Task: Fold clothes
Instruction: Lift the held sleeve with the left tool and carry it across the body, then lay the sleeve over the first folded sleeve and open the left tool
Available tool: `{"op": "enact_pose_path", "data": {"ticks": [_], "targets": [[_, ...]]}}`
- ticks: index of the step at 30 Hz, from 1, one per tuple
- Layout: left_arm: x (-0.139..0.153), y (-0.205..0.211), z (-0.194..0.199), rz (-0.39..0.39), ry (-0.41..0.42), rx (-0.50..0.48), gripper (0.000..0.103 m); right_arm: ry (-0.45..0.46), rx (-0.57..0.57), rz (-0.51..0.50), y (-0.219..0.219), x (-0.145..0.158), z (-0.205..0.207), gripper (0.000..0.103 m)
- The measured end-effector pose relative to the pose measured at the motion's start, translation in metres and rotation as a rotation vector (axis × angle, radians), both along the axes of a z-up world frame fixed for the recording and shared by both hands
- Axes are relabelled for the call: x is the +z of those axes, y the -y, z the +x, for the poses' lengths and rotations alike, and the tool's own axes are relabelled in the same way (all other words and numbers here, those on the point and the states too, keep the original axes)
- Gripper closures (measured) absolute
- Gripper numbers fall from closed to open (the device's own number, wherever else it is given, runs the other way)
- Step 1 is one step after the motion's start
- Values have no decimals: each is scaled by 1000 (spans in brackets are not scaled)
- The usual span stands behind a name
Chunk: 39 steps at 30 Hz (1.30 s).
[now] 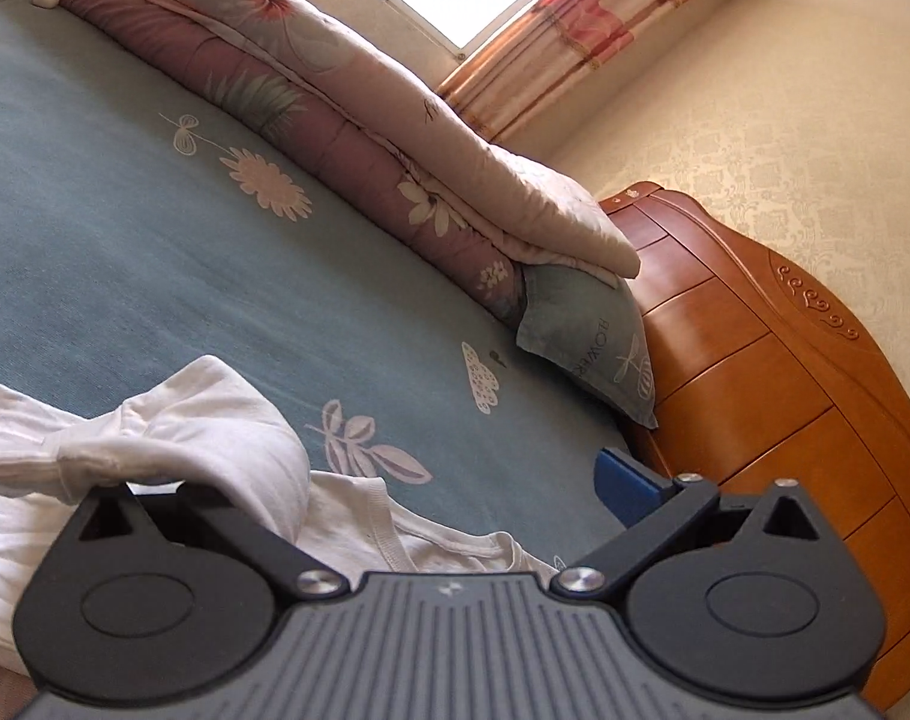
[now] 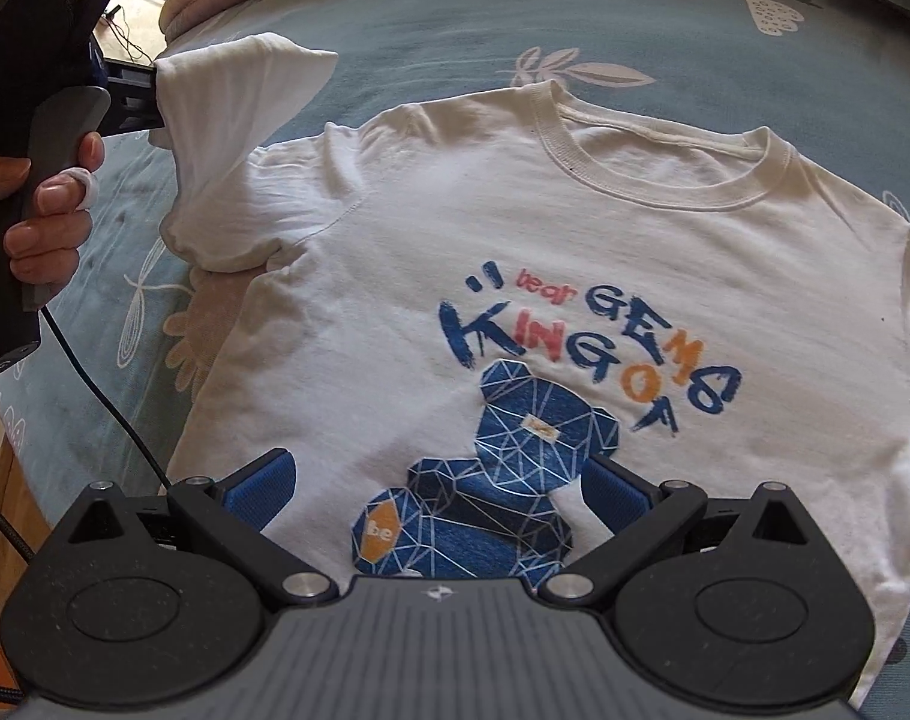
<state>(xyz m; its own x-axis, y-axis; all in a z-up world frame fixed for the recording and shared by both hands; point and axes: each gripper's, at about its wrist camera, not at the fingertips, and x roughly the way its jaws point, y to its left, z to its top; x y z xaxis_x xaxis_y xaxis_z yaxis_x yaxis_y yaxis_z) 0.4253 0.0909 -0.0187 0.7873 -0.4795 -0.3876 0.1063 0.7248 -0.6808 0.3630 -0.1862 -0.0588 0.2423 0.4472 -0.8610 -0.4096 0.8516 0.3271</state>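
Note:
A white T-shirt (image 2: 574,240) with a blue bear print and coloured lettering lies face up on the blue floral bed sheet (image 2: 431,18), collar away from me. My right gripper (image 2: 437,480) hovers open over the lower print, with blue pads (image 2: 257,486) on either side of it. The shirt's left sleeve (image 2: 233,138) is lifted off the bed and hangs on my left gripper (image 2: 134,90), which a hand (image 2: 41,222) holds. In the left wrist view the left gripper (image 1: 407,474) stands wide open. The sleeve (image 1: 215,420) drapes over its left finger and hides it. Its right pad (image 1: 628,486) is bare.
A folded floral quilt (image 1: 335,138) runs along the far side of the bed, over a blue pillow (image 1: 586,336). A wooden headboard (image 1: 784,390) stands to the right, with a window and pink curtains (image 1: 604,30) behind. A black cable (image 2: 95,384) hangs from the left gripper's handle.

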Motion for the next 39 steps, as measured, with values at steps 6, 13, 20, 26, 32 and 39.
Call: {"op": "enact_pose_path", "data": {"ticks": [6,13,20,26,32,39], "targets": [[-3,38,3,-4,-21,-41,1,1,-14,0,28,1,0,0],[-7,75,10,-16,-42,-69,1,0,-36,13,53,0,0,0],[-10,112,17,1,-49,-125,1,1,-67,18,78,-1,-4,0],[-14,141,20,16,-56,-179,1,5,-91,16,97,-1,-8,0],[-18,164,24,39,-66,-225,1,-2,-104,11,108,-1,-13,0],[-18,180,27,54,-66,-258,1,-10,-117,17,112,-2,-18,0]]}}
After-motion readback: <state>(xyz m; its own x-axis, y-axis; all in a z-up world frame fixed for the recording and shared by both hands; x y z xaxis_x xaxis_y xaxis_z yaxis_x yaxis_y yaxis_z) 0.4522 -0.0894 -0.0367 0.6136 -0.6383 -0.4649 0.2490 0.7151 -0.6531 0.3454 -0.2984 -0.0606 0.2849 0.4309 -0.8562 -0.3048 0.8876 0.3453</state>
